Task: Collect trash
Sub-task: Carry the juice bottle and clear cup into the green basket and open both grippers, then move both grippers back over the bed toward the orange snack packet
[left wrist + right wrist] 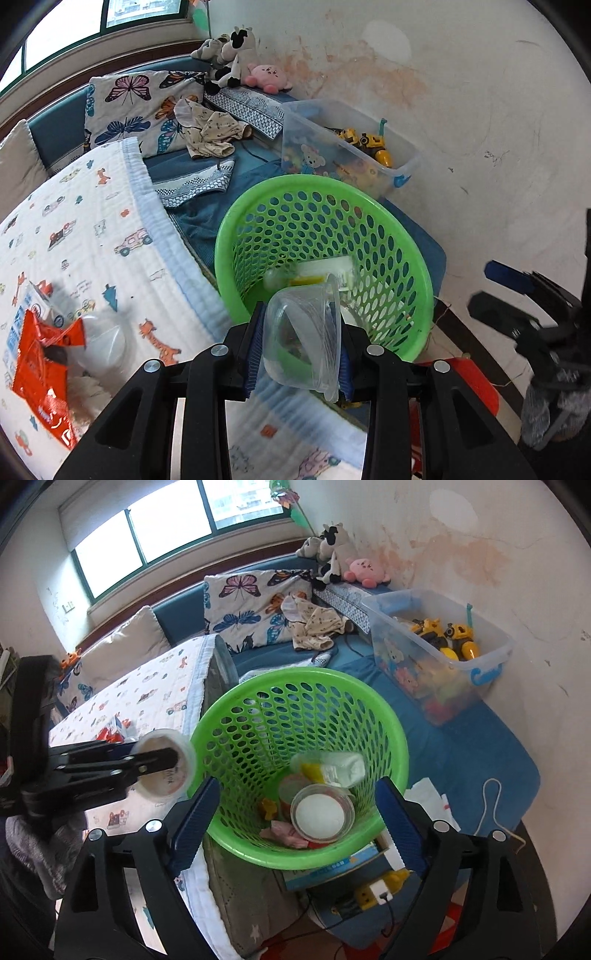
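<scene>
left gripper [301, 347] clamps a clear plastic cup [306, 339] beside the green basket [236, 701], already holding several containers; right gripper [295, 812] gapes empty above it; an orange wrapper [40, 362], perhaps more, remains near the quilt's [110, 221] edge

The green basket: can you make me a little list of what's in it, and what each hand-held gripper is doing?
basket: green, holes all round, beside the bed
inside: bottle, clear cup, pink paper
left hand-held gripper: shut on a clear plastic cup, near the basket rim
right hand-held gripper: open, empty, above the basket
still on the bed: red wrapper
</scene>
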Action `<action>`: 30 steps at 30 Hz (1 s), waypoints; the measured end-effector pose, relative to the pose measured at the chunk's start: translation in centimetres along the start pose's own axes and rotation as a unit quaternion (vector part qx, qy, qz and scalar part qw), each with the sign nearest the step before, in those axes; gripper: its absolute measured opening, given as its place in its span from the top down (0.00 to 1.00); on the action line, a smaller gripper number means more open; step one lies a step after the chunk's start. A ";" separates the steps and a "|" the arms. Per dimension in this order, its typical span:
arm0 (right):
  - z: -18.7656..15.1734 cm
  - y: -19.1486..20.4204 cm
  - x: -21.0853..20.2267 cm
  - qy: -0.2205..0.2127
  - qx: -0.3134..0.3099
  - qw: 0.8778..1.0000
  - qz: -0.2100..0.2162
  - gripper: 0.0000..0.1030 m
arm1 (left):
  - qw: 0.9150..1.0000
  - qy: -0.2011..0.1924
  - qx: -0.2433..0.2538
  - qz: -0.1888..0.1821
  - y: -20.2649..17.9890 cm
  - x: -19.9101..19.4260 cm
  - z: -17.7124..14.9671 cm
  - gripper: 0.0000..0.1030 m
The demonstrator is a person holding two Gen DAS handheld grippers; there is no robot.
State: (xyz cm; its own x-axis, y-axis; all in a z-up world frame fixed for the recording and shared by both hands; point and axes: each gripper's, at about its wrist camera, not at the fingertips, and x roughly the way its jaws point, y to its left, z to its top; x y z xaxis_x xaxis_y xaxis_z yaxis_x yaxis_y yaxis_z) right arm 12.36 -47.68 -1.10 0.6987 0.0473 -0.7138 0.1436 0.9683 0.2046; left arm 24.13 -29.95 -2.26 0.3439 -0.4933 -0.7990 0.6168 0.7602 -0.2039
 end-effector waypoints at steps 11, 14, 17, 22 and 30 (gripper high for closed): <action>-1.2 -0.3 -0.3 -0.025 0.006 1.000 0.002 0.11 | 1.000 -0.010 -0.003 -0.005 -0.5 0.8 0.0 0.56; -1.4 0.2 -0.7 -0.036 0.004 0.999 0.005 0.07 | 1.000 -0.012 -0.008 -0.011 -0.2 0.4 -0.2 0.54; -1.4 0.9 -0.9 -0.047 -0.008 0.999 0.010 0.04 | 1.000 -0.020 -0.006 -0.006 0.1 -0.6 -0.8 0.52; -1.7 2.7 -1.4 -0.070 -0.031 0.997 0.011 0.04 | 0.999 -0.037 -0.008 0.006 1.4 -2.8 -1.8 0.44; -2.1 6.1 -0.8 -0.072 -0.063 0.994 0.046 0.04 | 0.997 -0.071 -0.030 0.020 4.9 -7.1 -4.0 0.35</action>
State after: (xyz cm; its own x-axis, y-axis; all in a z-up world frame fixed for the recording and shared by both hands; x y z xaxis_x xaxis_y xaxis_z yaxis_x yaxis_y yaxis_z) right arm 11.19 -41.27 -0.67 0.7998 0.1099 -0.5901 -0.0086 0.9851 0.1718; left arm 21.90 -20.99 0.15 0.4674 -0.5133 -0.7198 0.5581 0.8027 -0.2101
